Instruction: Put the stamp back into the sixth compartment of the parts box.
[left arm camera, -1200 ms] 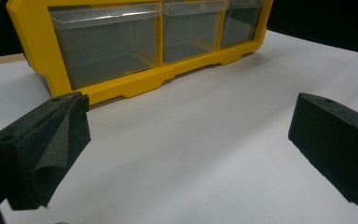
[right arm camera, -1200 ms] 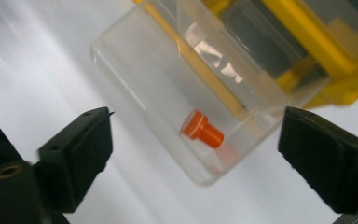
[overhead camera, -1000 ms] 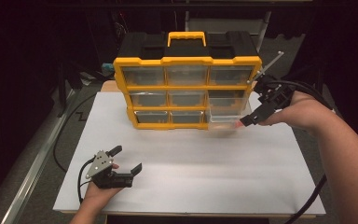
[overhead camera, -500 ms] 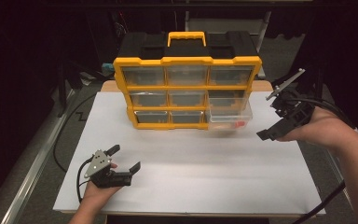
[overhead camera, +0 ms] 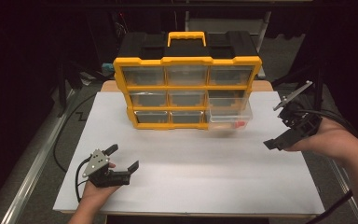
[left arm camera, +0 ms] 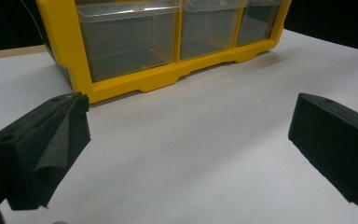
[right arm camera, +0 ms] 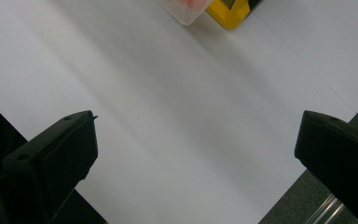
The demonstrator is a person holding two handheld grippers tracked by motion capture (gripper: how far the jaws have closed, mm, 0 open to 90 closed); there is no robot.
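Right gripper (overhead camera: 284, 133) right of pulled-out drawer (overhead camera: 228, 120)

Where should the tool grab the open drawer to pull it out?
Grip the drawer by its clear front wall, coming from the front with the right tool. It already sticks out of the yellow box toward the person, so that wall is free.
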